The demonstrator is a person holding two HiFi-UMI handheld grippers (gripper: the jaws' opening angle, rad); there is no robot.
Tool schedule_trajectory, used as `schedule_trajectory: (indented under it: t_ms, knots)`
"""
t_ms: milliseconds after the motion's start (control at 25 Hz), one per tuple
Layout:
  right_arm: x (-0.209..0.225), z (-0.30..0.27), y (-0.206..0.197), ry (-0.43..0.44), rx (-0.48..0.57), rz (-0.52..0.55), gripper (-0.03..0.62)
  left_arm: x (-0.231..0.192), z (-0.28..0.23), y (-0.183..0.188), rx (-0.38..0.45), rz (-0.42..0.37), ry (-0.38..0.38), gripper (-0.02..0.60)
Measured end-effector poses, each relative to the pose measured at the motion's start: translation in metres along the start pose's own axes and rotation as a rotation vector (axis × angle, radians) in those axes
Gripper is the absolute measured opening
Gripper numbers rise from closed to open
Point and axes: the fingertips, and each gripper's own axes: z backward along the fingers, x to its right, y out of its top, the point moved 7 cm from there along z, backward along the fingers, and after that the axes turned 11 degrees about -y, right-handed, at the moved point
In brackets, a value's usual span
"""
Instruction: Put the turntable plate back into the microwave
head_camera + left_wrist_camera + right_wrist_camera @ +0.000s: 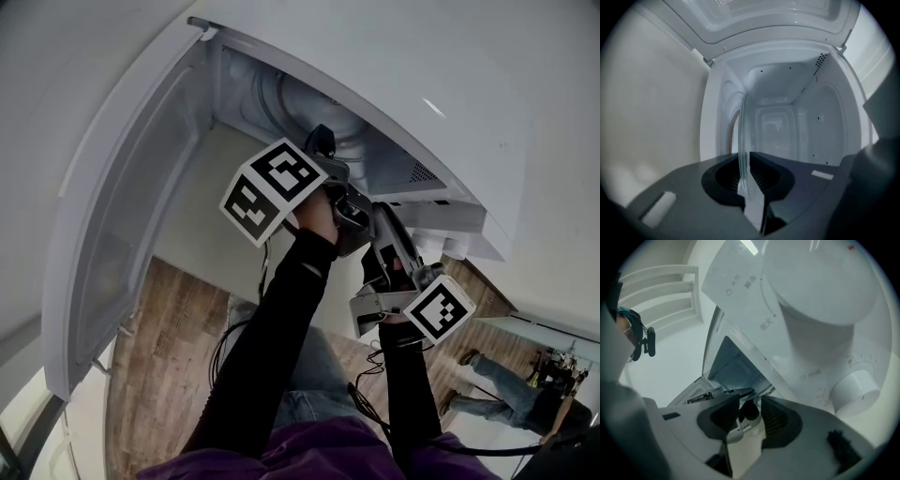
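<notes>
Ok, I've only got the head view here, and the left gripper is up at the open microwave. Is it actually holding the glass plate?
Observer: Yes. The left gripper view shows the left gripper clamped on the rim of the turntable plate.
Operator: Where's the plate pointing?
Observer: Straight into the open microwave; I can't tell whether it is seated.
Operator: And the right gripper?
Observer: In its own view the right gripper has its jaws apart with nothing between the pads, just below the control panel's knob.
</notes>
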Motion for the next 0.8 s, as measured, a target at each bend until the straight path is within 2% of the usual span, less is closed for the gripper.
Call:
schedule_trajectory:
  t_ms: [520,800]
  knots:
    - [0.0,-0.002,-0.004,-0.001,-0.009,-0.016,0.149,0.007,-0.007,0.001,-0.241,-0.06,0.172,0.071]
    - [-0.001,-0.005,-0.002,-0.005,-0.004,-0.013,0.149,0.014,-0.009,-0.001,-0.318,-0.231,0.226,0.106]
